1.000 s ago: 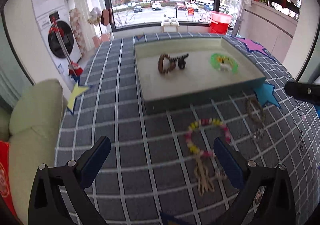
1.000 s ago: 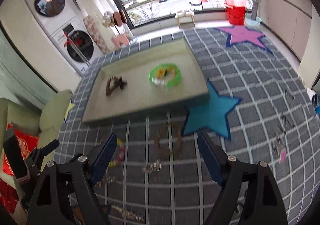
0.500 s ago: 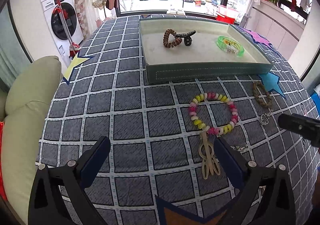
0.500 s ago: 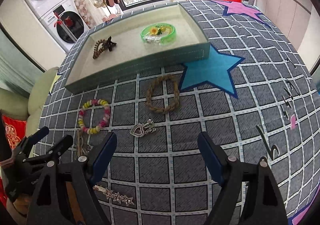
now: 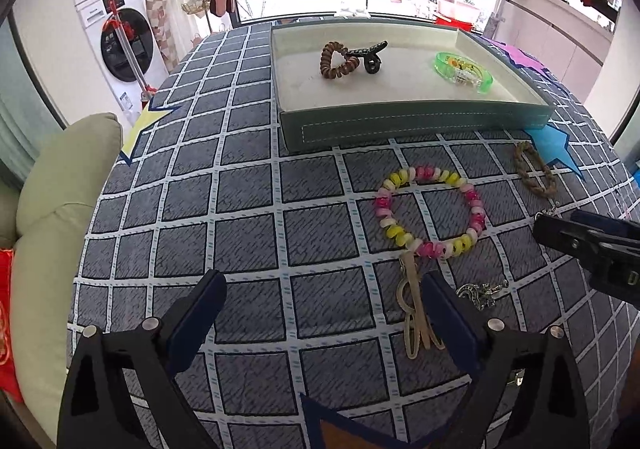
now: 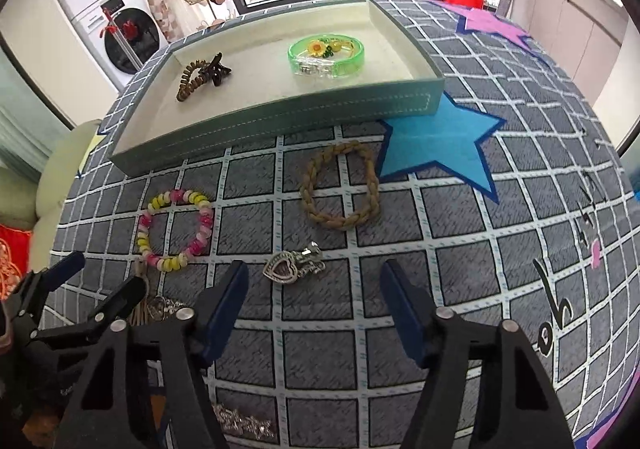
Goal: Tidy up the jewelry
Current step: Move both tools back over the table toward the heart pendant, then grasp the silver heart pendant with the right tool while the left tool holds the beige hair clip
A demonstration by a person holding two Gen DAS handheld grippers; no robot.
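We hold two claws over the checked worktop (image 6: pixel 320 353), both tipped down toward the loose jewelry. Our right claw (image 6: pixel 314 305) has its jaws closing with nothing between them yet; the heart brooch (image 6: pixel 294 267) lies just ahead of its left pad. Our left claw (image 5: pixel 324 319) stands apart and empty, with the gold hair clip (image 5: pixel 416 313) lying beside its right pad and a small silver charm (image 5: pixel 482 293) just beyond.

The tray (image 6: pixel 280 117) already holds a coiled hair tie (image 6: pixel 190 83), a dark claw clip (image 6: pixel 218 71) and a green bangle (image 6: pixel 328 55). Still out on the cloth are the pink and yellow bead bracelet (image 5: pixel 430 211), near the tray's front wall, and the braided rope bracelet (image 6: pixel 340 185), beside the blue star (image 6: pixel 436 141).

We judge the brooch small, hard and light, likely to skid on the cloth; pinching across its narrow sides looks safest. The bead bracelet should be floppy, so one strand of the loop is the place to take it. The rope bracelet looks soft yet keeps its ring shape.

Dark characters are printed on the cloth at the right edge (image 6: pixel 560 313); we cannot read them, nor the red window signs outside.
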